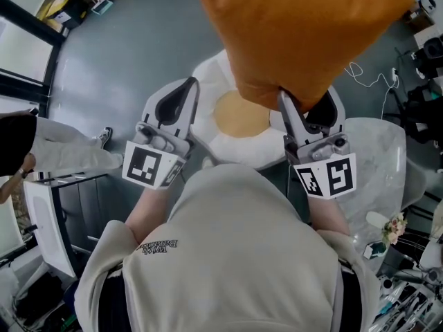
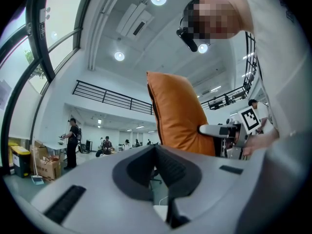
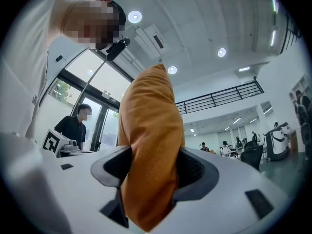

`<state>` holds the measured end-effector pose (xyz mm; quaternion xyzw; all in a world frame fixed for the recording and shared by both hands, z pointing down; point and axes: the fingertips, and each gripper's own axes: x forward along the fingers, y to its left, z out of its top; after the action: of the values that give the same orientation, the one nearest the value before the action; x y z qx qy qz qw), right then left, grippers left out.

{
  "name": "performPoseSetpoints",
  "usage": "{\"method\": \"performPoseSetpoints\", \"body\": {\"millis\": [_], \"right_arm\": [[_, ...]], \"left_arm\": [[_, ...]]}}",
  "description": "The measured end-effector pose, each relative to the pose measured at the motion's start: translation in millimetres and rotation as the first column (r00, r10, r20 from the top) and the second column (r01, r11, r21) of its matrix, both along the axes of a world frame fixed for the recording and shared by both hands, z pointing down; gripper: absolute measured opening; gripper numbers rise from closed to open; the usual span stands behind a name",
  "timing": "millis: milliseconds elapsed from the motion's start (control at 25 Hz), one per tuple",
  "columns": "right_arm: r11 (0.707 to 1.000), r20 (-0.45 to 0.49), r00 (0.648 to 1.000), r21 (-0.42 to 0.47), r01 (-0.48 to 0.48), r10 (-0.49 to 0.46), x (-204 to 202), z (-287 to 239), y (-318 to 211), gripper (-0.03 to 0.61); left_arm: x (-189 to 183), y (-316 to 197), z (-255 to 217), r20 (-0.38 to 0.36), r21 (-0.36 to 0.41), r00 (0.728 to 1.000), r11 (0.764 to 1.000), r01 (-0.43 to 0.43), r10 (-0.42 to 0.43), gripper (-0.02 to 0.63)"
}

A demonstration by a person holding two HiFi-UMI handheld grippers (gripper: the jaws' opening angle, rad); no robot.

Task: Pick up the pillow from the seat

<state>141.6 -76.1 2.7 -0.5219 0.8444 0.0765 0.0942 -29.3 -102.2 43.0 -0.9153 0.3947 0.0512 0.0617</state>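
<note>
The orange pillow (image 1: 297, 26) hangs in the air above the seat, a white egg-shaped cushion (image 1: 208, 75) with a yellow centre. My right gripper (image 1: 296, 104) is shut on the pillow's lower corner. In the right gripper view the orange fabric (image 3: 148, 140) fills the gap between the jaws, and both pads press on it. My left gripper (image 1: 183, 94) is held up to the left of the pillow, apart from it. It is shut with nothing in it, and its pads (image 2: 157, 152) meet. The left gripper view shows the pillow (image 2: 180, 116) upright beside the right gripper (image 2: 219, 129).
A person in pale trousers (image 1: 69, 151) stands at the left by a white cabinet (image 1: 48, 220). At the right are a pale round table (image 1: 377, 158), a white cable (image 1: 367, 78) on the grey floor, and dark gear.
</note>
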Motion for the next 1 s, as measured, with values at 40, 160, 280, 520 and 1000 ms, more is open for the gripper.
{"method": "performPoseSetpoints", "body": {"millis": [40,160,280,520,1000], "right_arm": [[1.0,-0.001,1.0,-0.005,0.001,-0.001,-1.7,1.6,-1.1,0.284],[1.0,0.004,1.0,-0.02,0.009,-0.009,-5.4,6.5,-5.0,0.282],[0.999,0.005,1.0,-0.032,0.014,-0.013,-7.7,10.3,-7.8,0.282],[0.999,0.022,0.999,-0.047,0.026,-0.025,-8.5,13.2,-9.3,0.282],[0.999,0.013,1.0,-0.046,0.023,-0.022,-9.6,15.1,-5.9,0.284]], "left_arm": [[-0.1,0.0,-0.1,-0.003,-0.001,1.0,1.0,0.0,0.0,0.009],[1.4,-0.9,0.2,-0.003,-0.001,1.0,1.0,-0.003,0.003,0.009],[1.6,-1.9,1.8,0.004,-0.006,1.0,1.0,-0.006,0.006,0.009],[0.6,-2.9,2.9,0.009,-0.011,1.0,1.0,-0.001,0.001,0.009],[5.1,1.1,4.0,0.02,-0.007,1.0,1.0,-0.014,0.014,0.009]]}}
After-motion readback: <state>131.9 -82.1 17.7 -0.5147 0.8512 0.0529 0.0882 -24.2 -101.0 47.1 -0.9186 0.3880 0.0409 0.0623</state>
